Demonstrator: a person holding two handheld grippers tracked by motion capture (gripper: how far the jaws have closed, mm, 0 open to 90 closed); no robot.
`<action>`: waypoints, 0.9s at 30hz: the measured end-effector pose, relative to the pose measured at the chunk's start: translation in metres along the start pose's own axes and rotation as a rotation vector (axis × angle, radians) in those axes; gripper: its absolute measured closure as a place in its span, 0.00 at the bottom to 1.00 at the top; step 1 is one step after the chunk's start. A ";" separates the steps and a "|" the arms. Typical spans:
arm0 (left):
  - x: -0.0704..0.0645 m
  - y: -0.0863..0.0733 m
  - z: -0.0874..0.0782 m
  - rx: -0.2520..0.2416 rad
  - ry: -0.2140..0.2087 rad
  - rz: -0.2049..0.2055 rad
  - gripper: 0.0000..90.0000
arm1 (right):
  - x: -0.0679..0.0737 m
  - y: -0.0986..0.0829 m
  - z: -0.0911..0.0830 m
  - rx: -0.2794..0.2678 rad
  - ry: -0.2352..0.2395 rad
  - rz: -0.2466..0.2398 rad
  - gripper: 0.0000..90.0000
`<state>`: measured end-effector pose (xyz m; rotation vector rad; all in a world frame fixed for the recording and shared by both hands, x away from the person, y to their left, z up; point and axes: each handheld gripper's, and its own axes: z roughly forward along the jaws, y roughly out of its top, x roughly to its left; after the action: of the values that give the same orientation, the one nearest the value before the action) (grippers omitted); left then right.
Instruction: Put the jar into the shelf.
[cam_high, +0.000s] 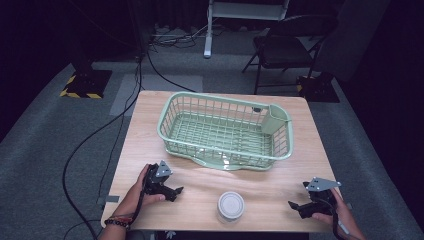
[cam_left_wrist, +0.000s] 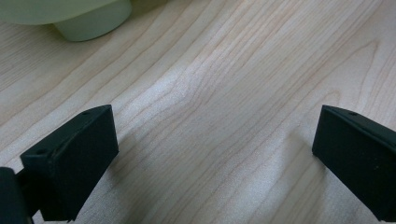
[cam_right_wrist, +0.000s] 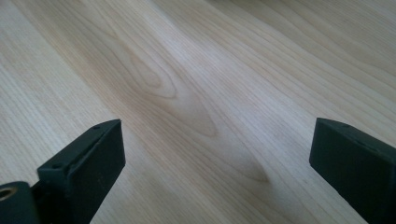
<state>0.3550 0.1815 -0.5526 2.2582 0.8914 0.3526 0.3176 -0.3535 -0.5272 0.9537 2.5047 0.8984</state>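
A pale green wire basket (cam_high: 226, 131) stands in the middle of the wooden table (cam_high: 150, 135), with a small cup compartment at its right end. A white round container (cam_high: 230, 206) sits near the table's front edge. My left gripper (cam_high: 176, 192) rests on the table at the front left, held by a hand, left of the container. Its jaws are wide apart over bare wood (cam_left_wrist: 210, 140), and a green foot of the basket (cam_left_wrist: 91, 21) shows at the top left. My right gripper (cam_high: 296, 207) rests at the front right, open over bare wood (cam_right_wrist: 210, 130).
A dark folding chair (cam_high: 282, 47) stands behind the table on the grey floor. Black cables (cam_high: 107, 125) run along the floor at the left. A stand base with yellow-black tape (cam_high: 85, 82) sits at the far left.
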 end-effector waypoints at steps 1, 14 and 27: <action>0.000 0.000 0.000 0.001 0.000 -0.001 0.00 | 0.002 0.001 0.000 0.000 0.005 -0.005 0.04; 0.000 0.000 0.000 0.000 0.000 0.000 0.00 | 0.018 0.019 0.011 0.010 0.059 -0.078 0.04; 0.000 0.000 0.000 0.000 0.000 -0.001 0.00 | 0.040 0.042 0.023 -0.005 0.135 -0.160 0.04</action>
<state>0.3549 0.1815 -0.5526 2.2582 0.8922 0.3519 0.3195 -0.2913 -0.5193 0.7001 2.6446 0.9465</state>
